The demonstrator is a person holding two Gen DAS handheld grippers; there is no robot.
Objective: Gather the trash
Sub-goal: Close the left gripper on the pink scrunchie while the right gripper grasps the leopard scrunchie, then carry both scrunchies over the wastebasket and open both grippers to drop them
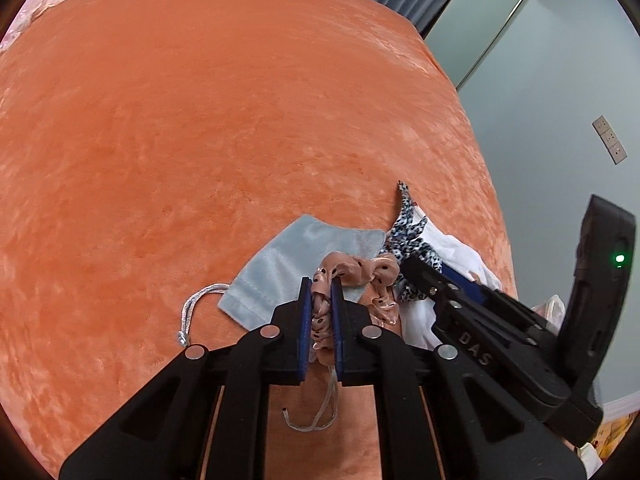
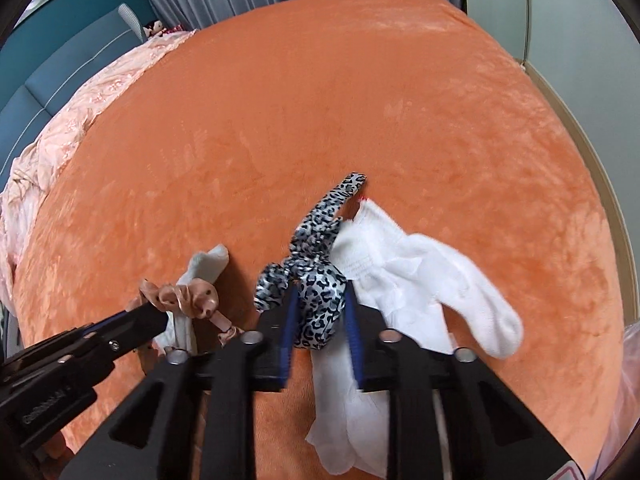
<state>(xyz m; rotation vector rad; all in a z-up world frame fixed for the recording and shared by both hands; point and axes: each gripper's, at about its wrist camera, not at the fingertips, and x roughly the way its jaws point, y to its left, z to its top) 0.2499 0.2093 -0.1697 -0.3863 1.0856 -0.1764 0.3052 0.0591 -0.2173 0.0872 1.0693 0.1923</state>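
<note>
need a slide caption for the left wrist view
Left tool shut on a pink dotted scrunchie above a pale blue drawstring pouch on the orange bedspread.

On the bed [image 1: 200, 120], the pouch [image 1: 304, 256] lies leftmost, with the scrunchie [image 1: 360, 276] on its right edge. The patterned hair tie [image 2: 316, 276] lies right of that, touching the white socks [image 2: 420, 280] farther right. A crumpled blanket [image 2: 80, 120] lines the bed's left side.

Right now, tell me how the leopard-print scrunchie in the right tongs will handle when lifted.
The leopard-print scrunchie will likely flop: its loose tail trails limp on the blanket. Its satin sheen suggests it could slip in the right tongs. It probably weighs little and may drag the touching white sock.
</note>
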